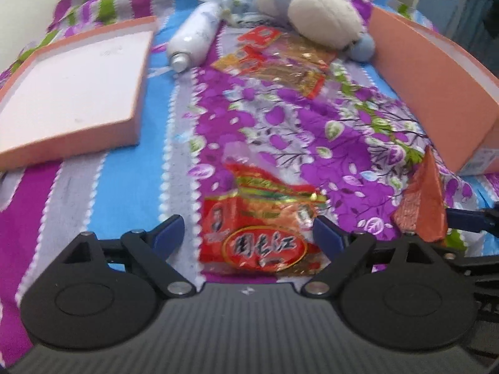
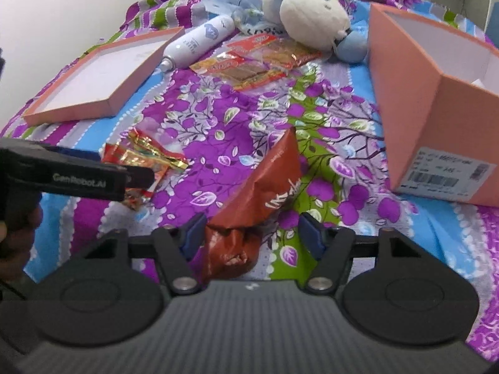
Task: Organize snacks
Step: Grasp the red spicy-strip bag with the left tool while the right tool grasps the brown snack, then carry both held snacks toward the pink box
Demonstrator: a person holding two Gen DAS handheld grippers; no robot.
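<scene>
A red snack packet [image 1: 259,227] with a yellow-rimmed label lies on the flowered bedspread between the fingers of my left gripper [image 1: 248,233]. The jaws stand wide, with a gap on the left side of the packet. In the right wrist view the same packet [image 2: 143,152] shows beside the left gripper's black body. A crumpled brown-red snack bag [image 2: 262,187] sticks up between the fingers of my right gripper [image 2: 252,232]. Its left pad is against the bag and the right pad stands apart from it. The bag [image 1: 421,205] also shows at the right of the left wrist view.
An open pink box [image 2: 421,93] stands at the right and its lid [image 2: 103,74] lies upturned at the left. Further back lie several snack packets [image 2: 255,59], a white bottle [image 2: 199,42] and a plush toy [image 2: 312,18]. A hand [image 2: 18,227] grips the left tool.
</scene>
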